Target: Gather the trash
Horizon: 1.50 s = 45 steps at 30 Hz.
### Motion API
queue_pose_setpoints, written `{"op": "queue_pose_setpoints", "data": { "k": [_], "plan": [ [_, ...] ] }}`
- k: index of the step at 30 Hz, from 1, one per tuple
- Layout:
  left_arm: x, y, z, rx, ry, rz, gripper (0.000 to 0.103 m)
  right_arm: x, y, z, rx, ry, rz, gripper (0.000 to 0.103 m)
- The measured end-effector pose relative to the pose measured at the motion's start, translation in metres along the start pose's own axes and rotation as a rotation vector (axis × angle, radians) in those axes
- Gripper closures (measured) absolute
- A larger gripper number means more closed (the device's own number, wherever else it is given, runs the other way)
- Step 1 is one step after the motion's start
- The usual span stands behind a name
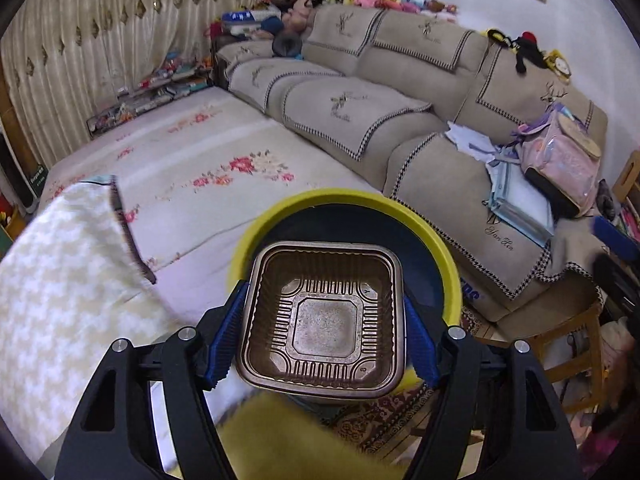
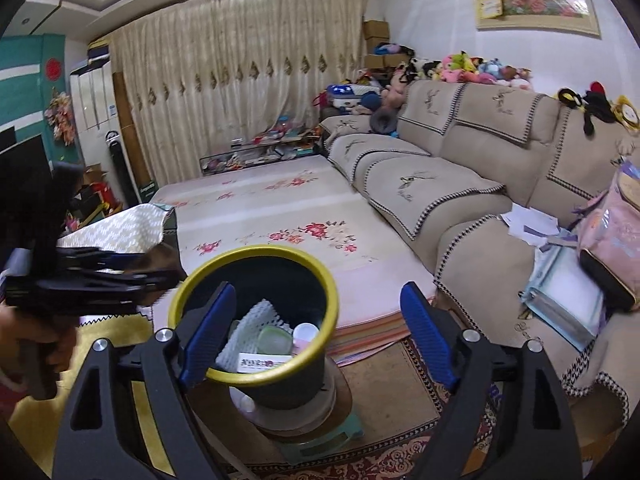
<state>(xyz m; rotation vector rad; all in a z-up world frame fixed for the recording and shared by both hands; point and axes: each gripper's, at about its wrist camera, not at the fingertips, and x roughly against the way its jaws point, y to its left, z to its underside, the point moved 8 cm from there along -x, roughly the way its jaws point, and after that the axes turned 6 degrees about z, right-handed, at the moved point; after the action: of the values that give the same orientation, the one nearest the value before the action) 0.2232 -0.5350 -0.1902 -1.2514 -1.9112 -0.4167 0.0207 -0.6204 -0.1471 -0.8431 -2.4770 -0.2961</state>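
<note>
My left gripper [image 1: 322, 332] is shut on a square brown plastic tray [image 1: 324, 318] and holds it just over the mouth of a dark bin with a yellow rim [image 1: 436, 236]. In the right wrist view the same bin [image 2: 280, 384] stands close in front, holding a white foam net [image 2: 250, 328], a pale round lid [image 2: 274, 340], a small white cup [image 2: 306, 332] and a printed wrapper [image 2: 264, 362]. My right gripper [image 2: 318, 338] is open and empty, its left finger [image 2: 206, 334] in front of the bin's near rim. The left gripper [image 2: 88, 276] shows blurred at the left.
The bin stands on a round base on a green scale [image 2: 320, 440] on a patterned rug [image 2: 384, 460]. A flowered mat [image 2: 260, 216] lies behind, a beige sofa [image 2: 472, 184] with papers and a pink backpack [image 2: 612, 240] at right, a patterned cloth [image 1: 60, 264] at left.
</note>
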Motion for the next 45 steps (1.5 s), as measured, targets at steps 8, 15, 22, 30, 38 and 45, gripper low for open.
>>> {"op": "queue_pose_setpoints", "data": {
  "k": [8, 15, 22, 30, 38, 45],
  "plan": [
    [-0.055, 0.016, -0.014, 0.066, 0.047, -0.042, 0.013, 0.001, 0.001, 0.002, 0.003, 0.004, -0.012, 0.021],
    [0.052, 0.034, 0.006, 0.088, -0.115, -0.151, 0.007, 0.008, 0.045, 0.007, 0.053, 0.013, -0.109, 0.016],
    [0.214, 0.067, 0.088, 0.236, -0.284, -0.372, 0.005, 0.032, 0.114, 0.004, 0.128, -0.012, -0.253, 0.007],
    [0.355, 0.097, 0.195, 0.388, -0.388, -0.603, 0.005, 0.083, 0.172, 0.002, 0.223, -0.052, -0.336, 0.007],
    [0.419, 0.1, 0.272, 0.517, -0.459, -0.697, 0.005, 0.102, 0.197, 0.01, 0.262, -0.04, -0.368, 0.007],
    [0.426, 0.092, 0.295, 0.542, -0.468, -0.704, 0.005, 0.101, 0.207, 0.022, 0.283, -0.008, -0.376, 0.007]
  ]
}}
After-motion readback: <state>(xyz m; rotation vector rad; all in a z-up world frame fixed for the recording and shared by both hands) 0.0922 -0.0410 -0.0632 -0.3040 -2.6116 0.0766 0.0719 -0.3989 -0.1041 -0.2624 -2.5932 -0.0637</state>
